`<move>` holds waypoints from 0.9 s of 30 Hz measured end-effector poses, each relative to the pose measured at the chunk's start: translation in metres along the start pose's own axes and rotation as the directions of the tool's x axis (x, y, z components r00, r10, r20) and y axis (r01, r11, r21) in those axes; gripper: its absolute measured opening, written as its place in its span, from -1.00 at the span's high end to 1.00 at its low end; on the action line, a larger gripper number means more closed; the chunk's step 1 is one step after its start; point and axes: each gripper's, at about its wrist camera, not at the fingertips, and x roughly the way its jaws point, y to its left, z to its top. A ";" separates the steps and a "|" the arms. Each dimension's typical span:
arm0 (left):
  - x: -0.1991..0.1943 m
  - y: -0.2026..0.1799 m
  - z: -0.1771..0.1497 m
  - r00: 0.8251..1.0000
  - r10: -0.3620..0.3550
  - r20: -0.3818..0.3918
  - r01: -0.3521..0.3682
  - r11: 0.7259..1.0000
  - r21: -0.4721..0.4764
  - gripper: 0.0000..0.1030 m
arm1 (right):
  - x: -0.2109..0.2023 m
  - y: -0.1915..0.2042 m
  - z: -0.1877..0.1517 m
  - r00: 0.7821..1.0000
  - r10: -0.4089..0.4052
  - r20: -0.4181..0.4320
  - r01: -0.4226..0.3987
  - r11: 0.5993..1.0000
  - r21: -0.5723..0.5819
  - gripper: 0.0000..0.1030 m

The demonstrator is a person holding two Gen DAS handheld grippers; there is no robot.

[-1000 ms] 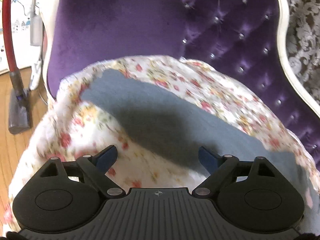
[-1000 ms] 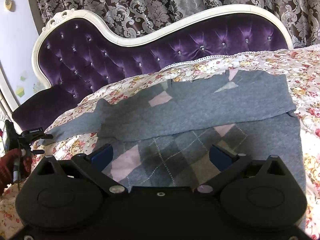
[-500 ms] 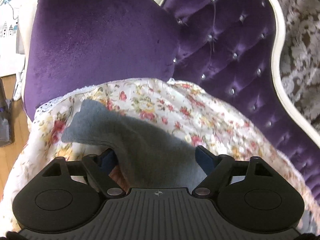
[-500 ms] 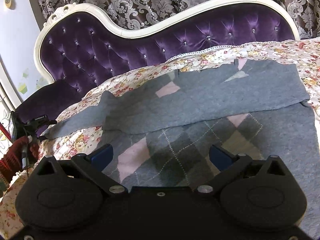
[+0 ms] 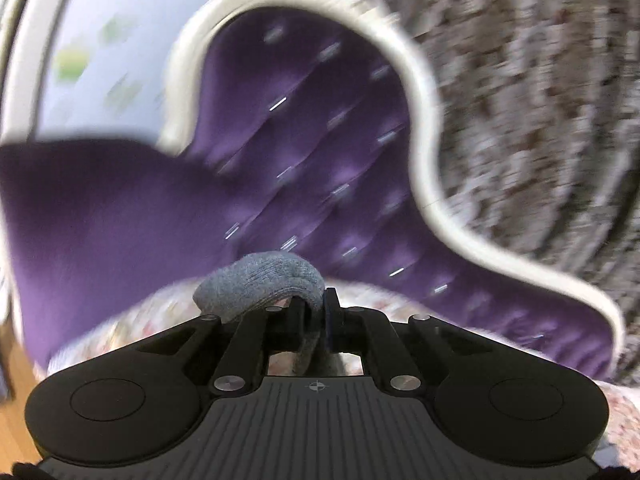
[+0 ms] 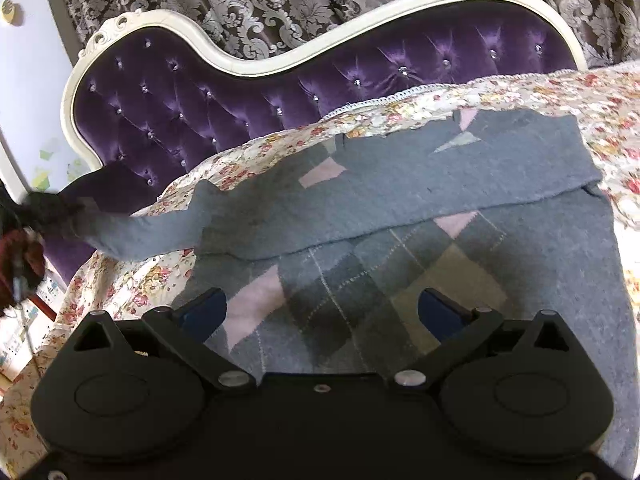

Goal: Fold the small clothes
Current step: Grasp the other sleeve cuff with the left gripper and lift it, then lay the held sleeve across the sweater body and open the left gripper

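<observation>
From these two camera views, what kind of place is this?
Probably a living room or bedroom at home: a purple tufted sofa with a cream carved frame, damask curtains behind it, and a floral quilt under a gray argyle sweater.

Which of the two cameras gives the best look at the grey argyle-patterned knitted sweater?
The right wrist view: the grey argyle-patterned knitted sweater lies spread across the floral bedspread. The blurred left wrist view shows only a bunched grey cuff pinched in the left tongs.

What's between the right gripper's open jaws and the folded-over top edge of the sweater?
Only the sweater's own argyle front lies ahead of the right gripper; nothing else rests on that stretch. The right wrist view shows it.
</observation>
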 end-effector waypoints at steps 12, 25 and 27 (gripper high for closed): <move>-0.036 -0.183 0.035 0.948 -0.317 0.018 0.295 0.901 0.318 0.85 | -0.020 -0.010 -0.013 0.999 0.042 0.030 -0.044 0.997 0.062 -0.99; 0.021 -0.352 -0.150 0.813 -0.475 -0.336 0.582 0.681 0.445 0.78 | -0.041 -0.042 -0.018 0.995 0.027 0.093 -0.043 0.985 0.165 -0.99; 0.034 -0.365 -0.186 0.770 -0.467 -0.436 0.633 0.646 0.426 0.32 | -0.039 -0.047 -0.019 0.996 0.023 0.088 -0.039 0.982 0.184 -0.99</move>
